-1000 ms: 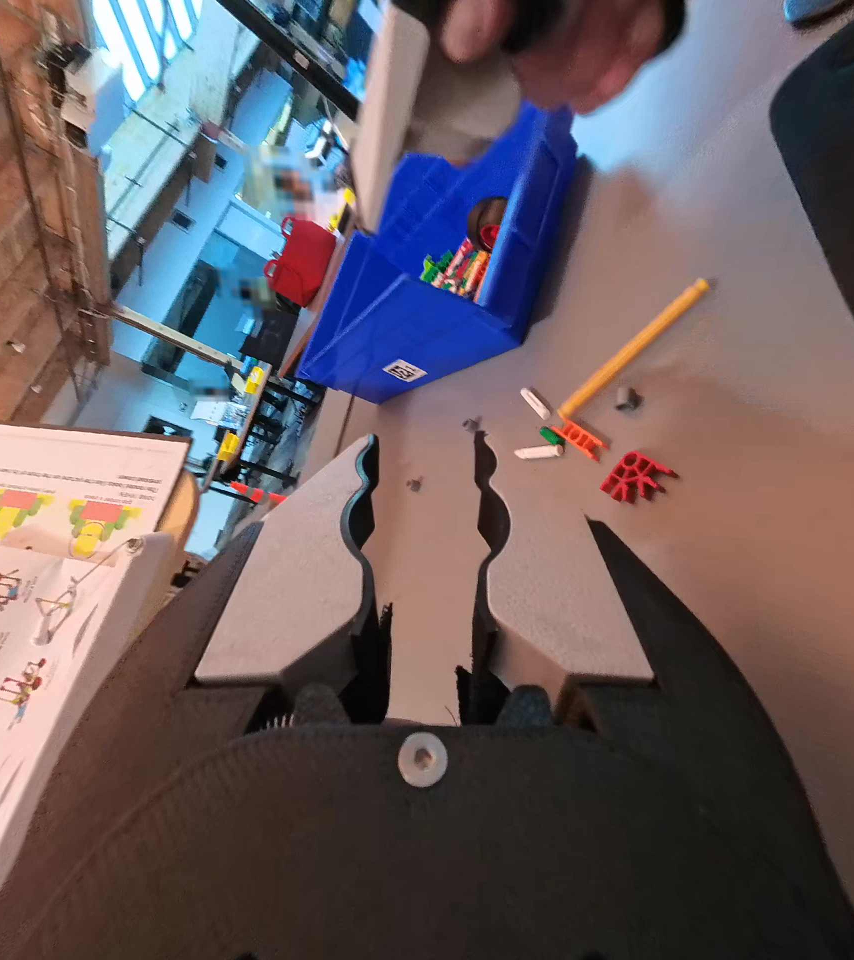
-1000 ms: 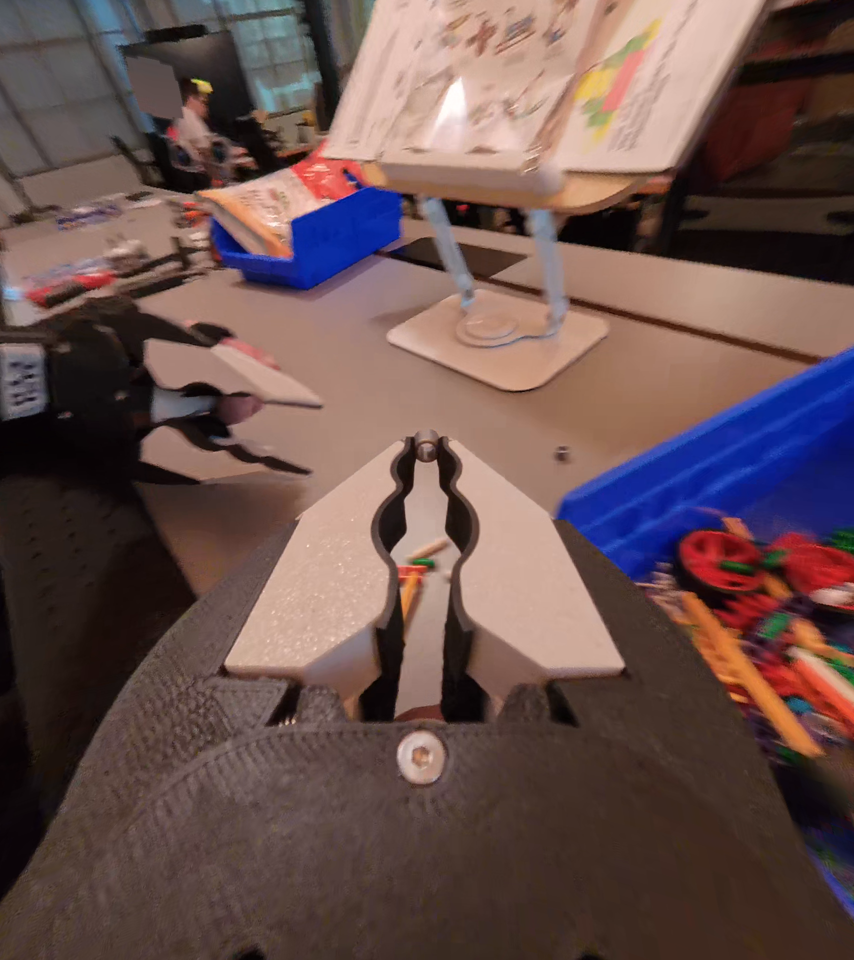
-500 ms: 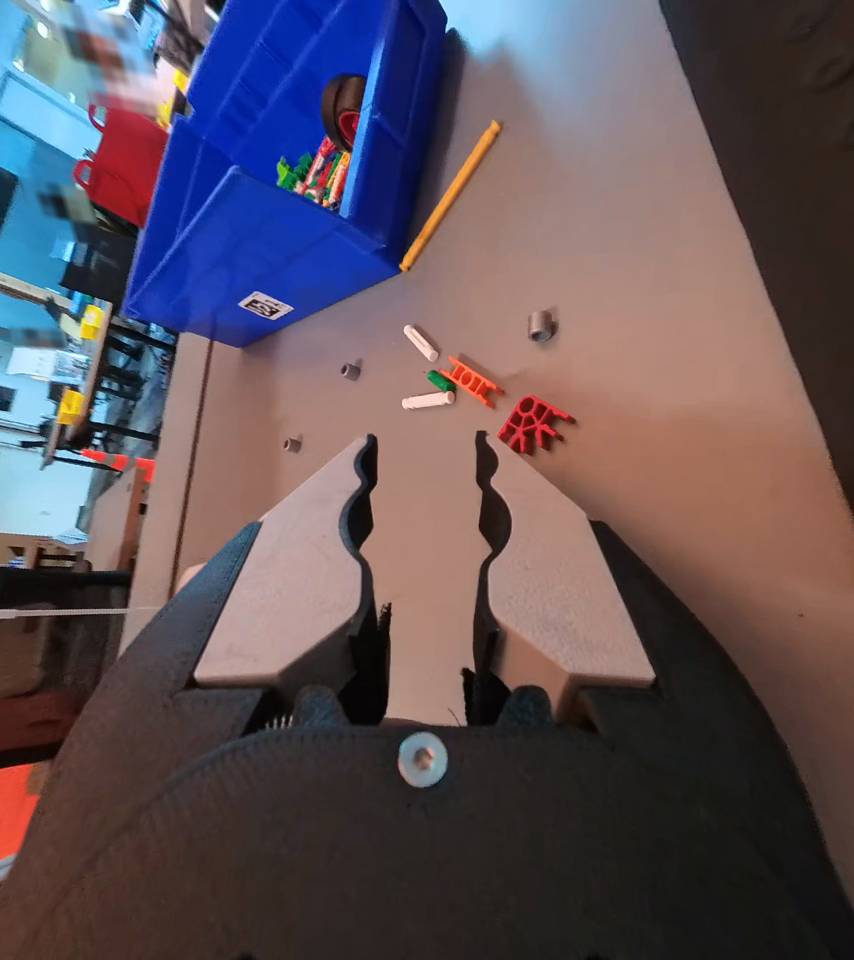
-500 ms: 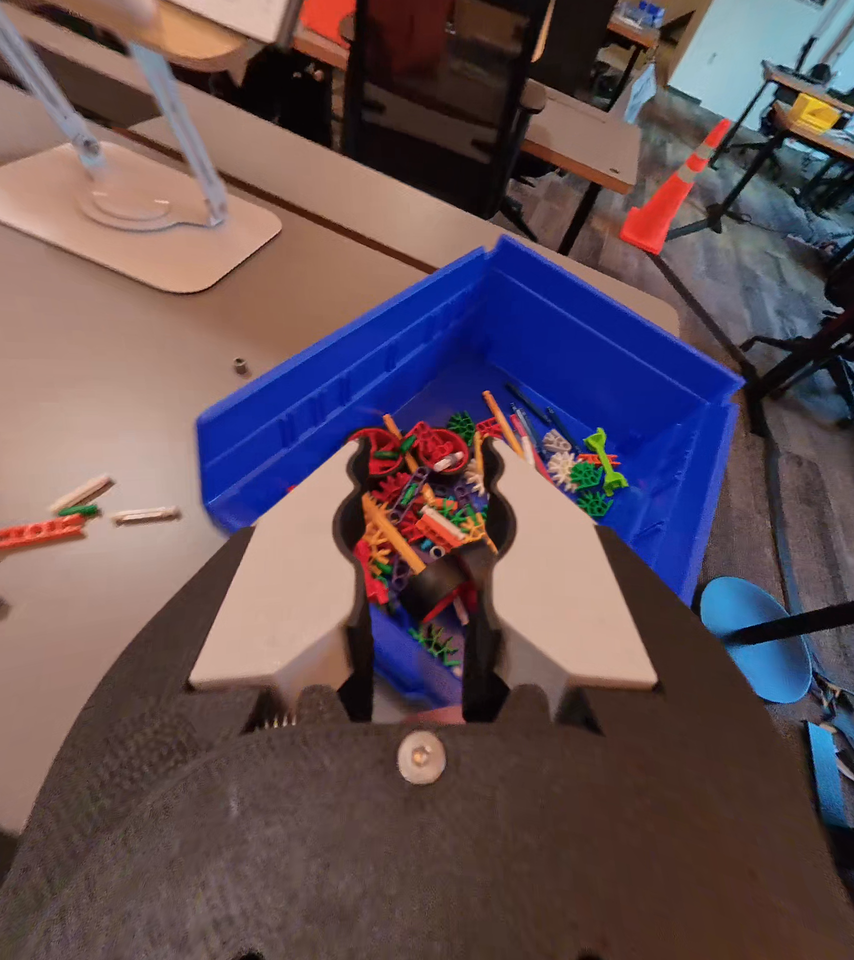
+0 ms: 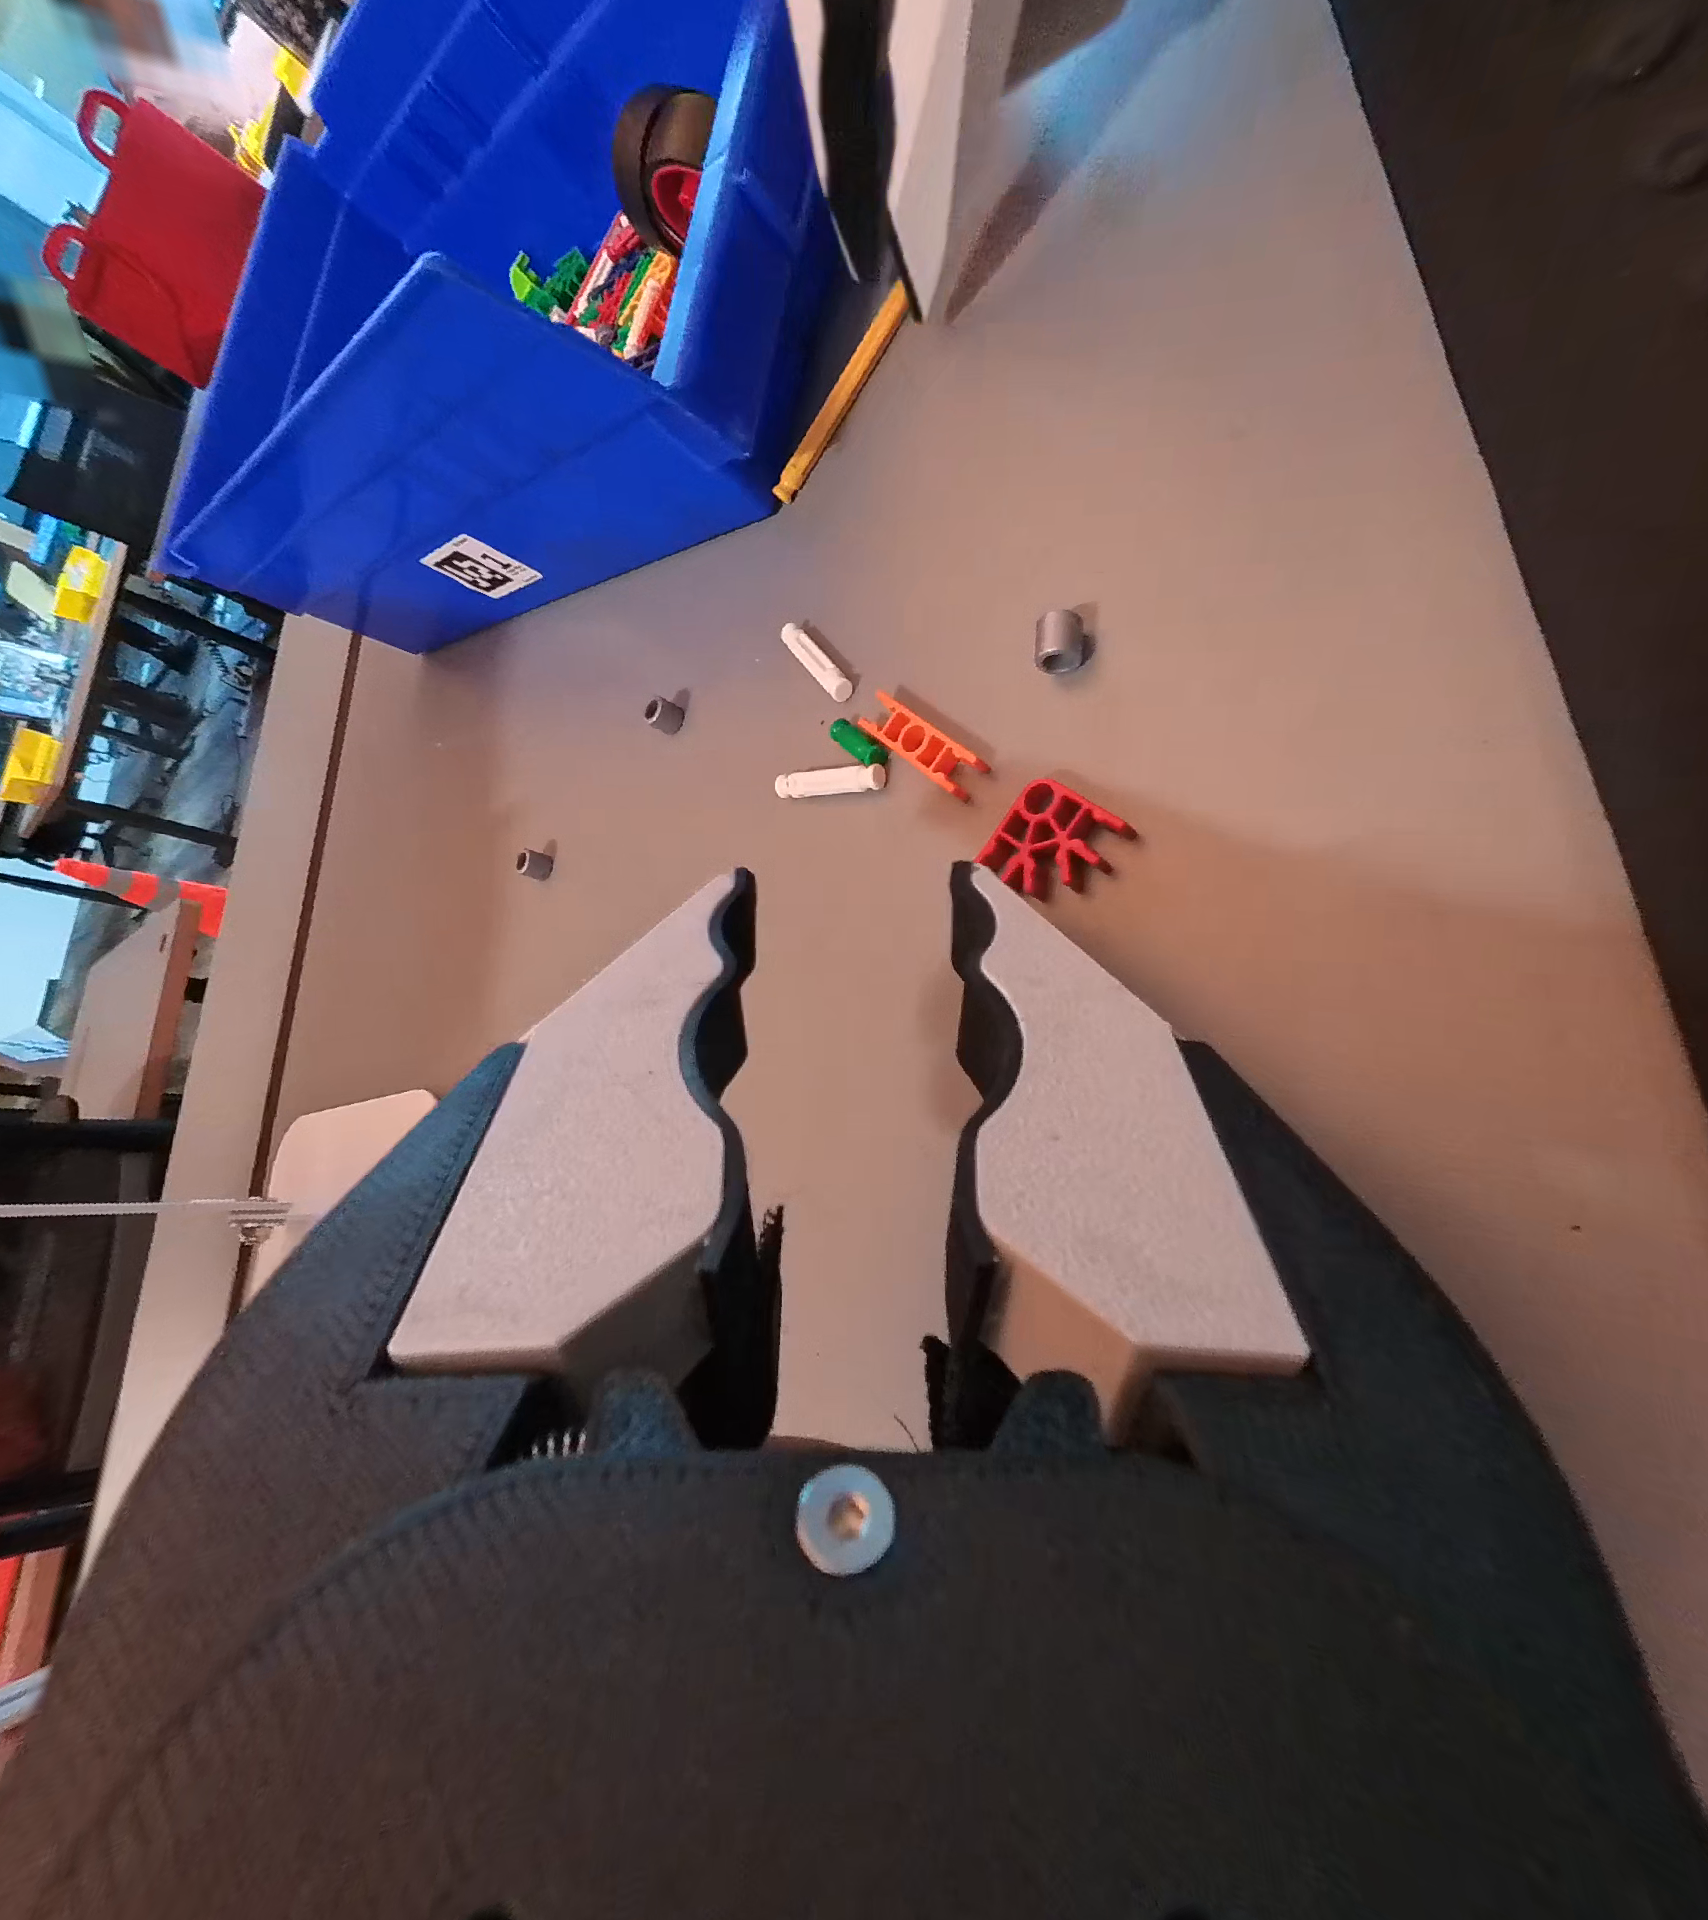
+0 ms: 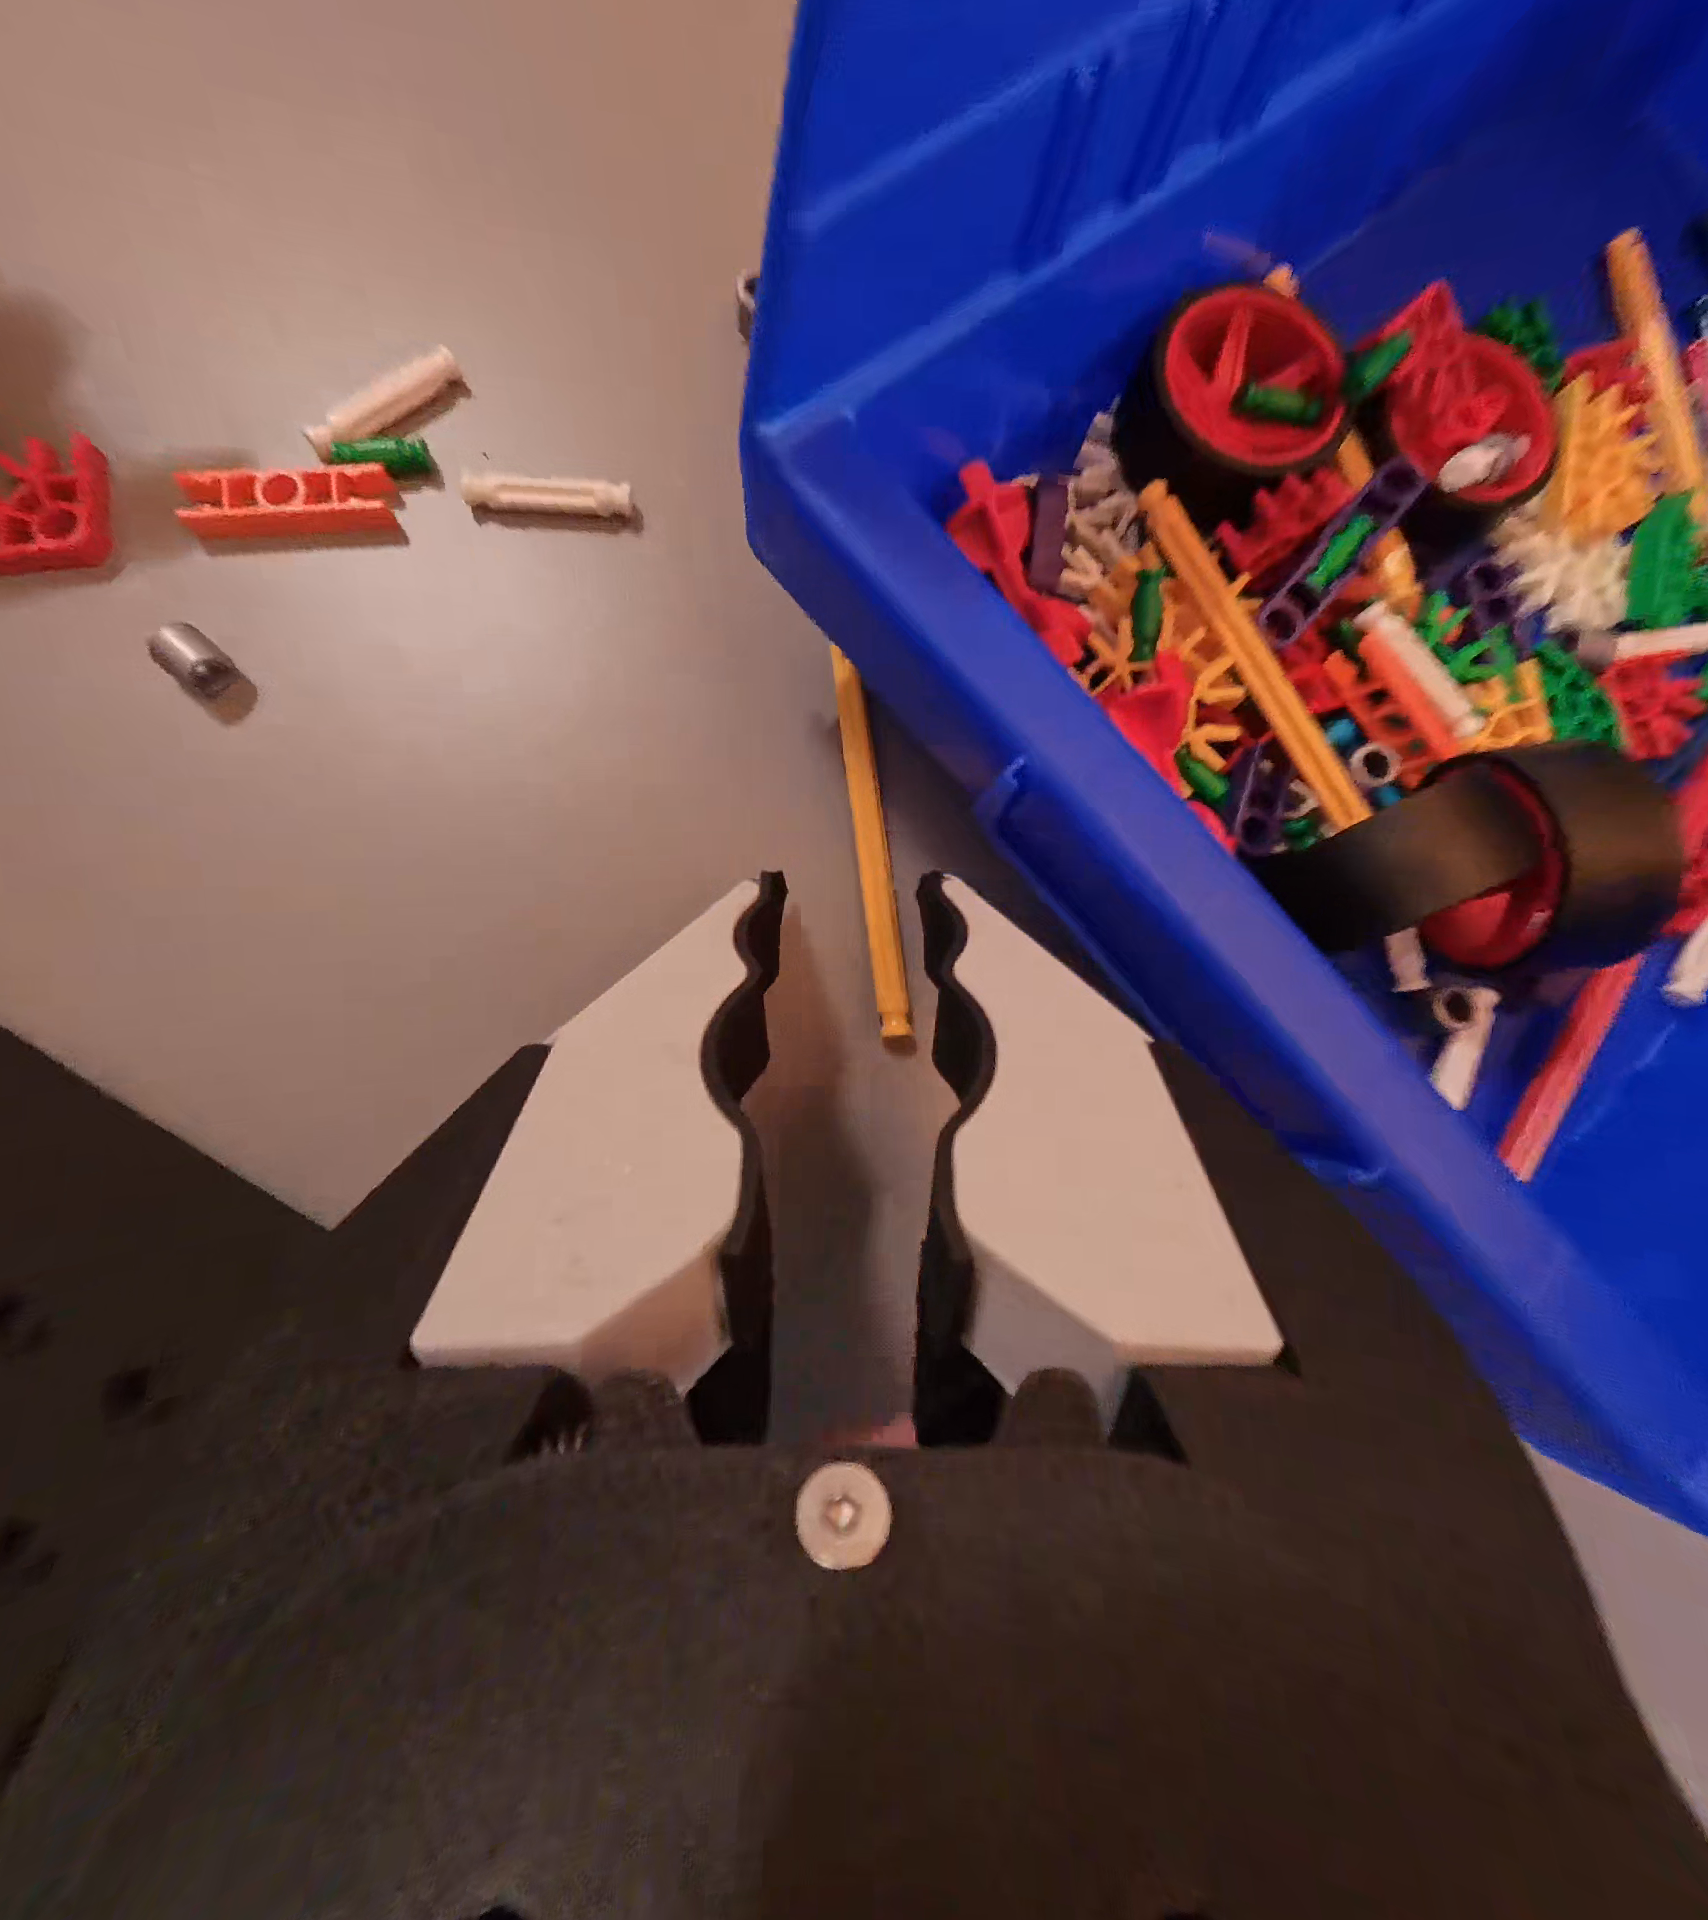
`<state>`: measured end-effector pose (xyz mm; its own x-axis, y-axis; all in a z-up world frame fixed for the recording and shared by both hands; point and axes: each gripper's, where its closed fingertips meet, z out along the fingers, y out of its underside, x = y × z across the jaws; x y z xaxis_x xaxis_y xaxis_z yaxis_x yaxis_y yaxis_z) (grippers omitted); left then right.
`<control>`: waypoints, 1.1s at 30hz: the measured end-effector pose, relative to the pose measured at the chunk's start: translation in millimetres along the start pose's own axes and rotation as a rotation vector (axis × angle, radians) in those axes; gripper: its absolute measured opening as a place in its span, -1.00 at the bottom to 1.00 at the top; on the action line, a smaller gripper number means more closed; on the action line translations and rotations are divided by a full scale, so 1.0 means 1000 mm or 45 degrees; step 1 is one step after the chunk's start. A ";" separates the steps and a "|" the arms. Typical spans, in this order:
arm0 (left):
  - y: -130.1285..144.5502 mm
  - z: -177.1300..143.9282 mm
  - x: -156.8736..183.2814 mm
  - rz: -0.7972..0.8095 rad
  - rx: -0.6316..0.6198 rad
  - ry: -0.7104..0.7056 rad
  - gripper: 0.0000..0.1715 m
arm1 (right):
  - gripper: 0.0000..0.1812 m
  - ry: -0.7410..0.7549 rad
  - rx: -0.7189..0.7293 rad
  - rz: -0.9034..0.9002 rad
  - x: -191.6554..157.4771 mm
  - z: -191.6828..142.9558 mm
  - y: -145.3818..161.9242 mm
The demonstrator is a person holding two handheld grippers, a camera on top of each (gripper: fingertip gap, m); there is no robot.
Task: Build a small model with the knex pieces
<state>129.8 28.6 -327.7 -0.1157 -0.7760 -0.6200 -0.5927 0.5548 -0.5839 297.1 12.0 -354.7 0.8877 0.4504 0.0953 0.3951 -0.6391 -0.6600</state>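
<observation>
My left gripper is open and empty above the grey table, just short of a red fan-shaped connector, an orange connector, a green rod and two white rods. My right gripper is open and empty, over the near end of a long yellow rod that lies beside the blue bin. The bin holds many coloured construction pieces and black-and-red wheels. The right gripper also shows at the top of the left wrist view.
Small grey spacers lie loose on the table; one shows in the right wrist view. A dark perforated mat covers the table's near side. A red bag and other tables stand beyond the bin. The gap from one gripper's tips to the other's is roughly 20 cm. My right tips are about 12 cm from the orange connector, my left tips only 5 cm. Seen from the right wrist view as well.
The right gripper swung from over the bin's inside down to the yellow rod beside the bin. The left gripper moved closer to the loose pieces. Both stayed open.
</observation>
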 end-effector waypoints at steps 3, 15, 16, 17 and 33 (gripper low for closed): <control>0.002 0.001 0.001 -0.023 -0.005 0.016 -0.58 | -0.92 -0.070 0.053 0.066 -0.003 0.005 -0.001; 0.002 -0.002 0.016 -0.163 0.001 0.226 -0.56 | -0.97 -0.203 0.455 -0.060 -0.023 -0.065 -0.074; 0.003 -0.002 0.018 -0.179 0.001 0.249 -0.55 | -0.97 -0.167 0.514 -0.041 -0.010 -0.075 -0.085; 0.003 -0.003 0.021 -0.197 0.000 0.284 -0.53 | -0.97 -0.100 0.564 -0.023 0.008 -0.083 -0.094; -0.003 0.010 0.036 -0.338 -0.006 0.429 -0.62 | -0.52 0.158 0.530 -0.086 0.021 -0.072 -0.111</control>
<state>135.7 2.0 -353.6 -0.2117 -0.9469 -0.2421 -0.6407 0.3215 -0.6972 288.8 47.2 -225.7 0.8947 0.3883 0.2206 0.3469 -0.2933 -0.8909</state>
